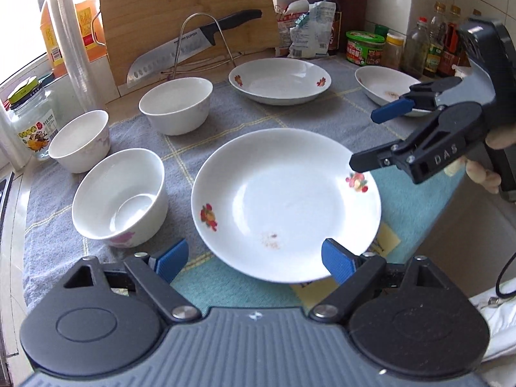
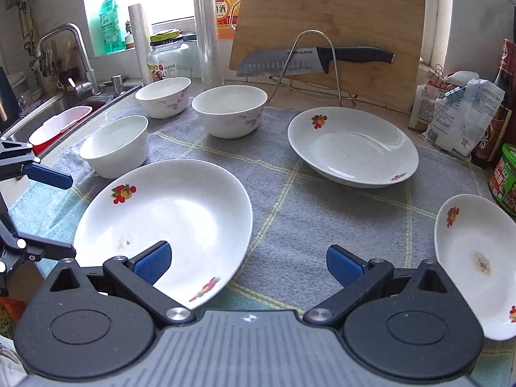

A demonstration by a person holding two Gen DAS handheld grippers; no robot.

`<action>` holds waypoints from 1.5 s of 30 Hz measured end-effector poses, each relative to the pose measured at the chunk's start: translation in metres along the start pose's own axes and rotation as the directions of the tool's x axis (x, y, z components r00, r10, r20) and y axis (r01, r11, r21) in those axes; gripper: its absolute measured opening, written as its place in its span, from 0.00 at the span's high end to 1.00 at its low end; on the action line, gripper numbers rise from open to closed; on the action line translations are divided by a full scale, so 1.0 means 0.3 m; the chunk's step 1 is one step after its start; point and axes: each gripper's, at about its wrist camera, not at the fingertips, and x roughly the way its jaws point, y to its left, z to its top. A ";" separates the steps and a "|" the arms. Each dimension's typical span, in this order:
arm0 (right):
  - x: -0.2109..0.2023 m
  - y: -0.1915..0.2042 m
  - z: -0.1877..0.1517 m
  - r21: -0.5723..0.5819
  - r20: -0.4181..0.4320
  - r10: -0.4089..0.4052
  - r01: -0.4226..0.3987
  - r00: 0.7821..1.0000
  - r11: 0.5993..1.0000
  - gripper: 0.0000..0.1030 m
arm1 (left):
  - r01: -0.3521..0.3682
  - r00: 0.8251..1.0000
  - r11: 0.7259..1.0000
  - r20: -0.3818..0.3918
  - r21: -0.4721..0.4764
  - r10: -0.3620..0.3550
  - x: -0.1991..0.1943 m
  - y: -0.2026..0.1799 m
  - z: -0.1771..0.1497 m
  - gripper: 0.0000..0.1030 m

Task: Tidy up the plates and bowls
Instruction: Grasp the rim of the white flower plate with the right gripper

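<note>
Three white flowered plates lie on a grey cloth (image 1: 290, 116): a near plate (image 1: 287, 206) (image 2: 164, 222), a far plate (image 1: 279, 79) (image 2: 351, 146) and a right plate (image 1: 383, 87) (image 2: 474, 261). Three white bowls stand at the left: (image 1: 121, 198), (image 1: 80, 140), (image 1: 176, 104); in the right wrist view they show as (image 2: 114, 145), (image 2: 163, 96), (image 2: 229, 114). My left gripper (image 1: 254, 258) is open over the near plate's front rim. My right gripper (image 2: 248, 262) (image 1: 371, 138) is open above the cloth, between the near and right plates.
A cutting board (image 2: 329, 32) with a knife (image 2: 309, 61) on a wire stand leans at the back. Bottles and jars (image 1: 429, 45) stand at the right back. A sink (image 2: 61, 119) with a tap lies at the left. A glass jar (image 1: 30, 125) stands beside the bowls.
</note>
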 end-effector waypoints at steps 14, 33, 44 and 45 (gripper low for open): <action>0.103 0.088 -0.001 0.060 -0.120 0.041 -0.034 0.992 0.998 0.00 | 0.098 0.995 0.991 -0.008 0.096 -0.097 0.106 0.022 -0.096 0.13; 0.191 0.064 0.046 0.070 -0.174 0.109 -0.098 0.979 0.993 0.00 | 0.137 0.990 0.985 0.004 0.100 -0.138 0.160 0.047 -0.077 0.00; 0.229 0.066 0.086 0.033 -0.188 0.142 -0.138 0.972 0.990 0.00 | 0.173 0.984 0.974 0.022 0.147 -0.178 0.172 0.056 -0.066 0.00; 0.231 0.064 0.090 0.034 -0.189 0.149 -0.145 0.971 0.989 0.00 | 0.176 0.983 0.973 0.023 0.151 -0.182 0.174 0.056 -0.064 0.00</action>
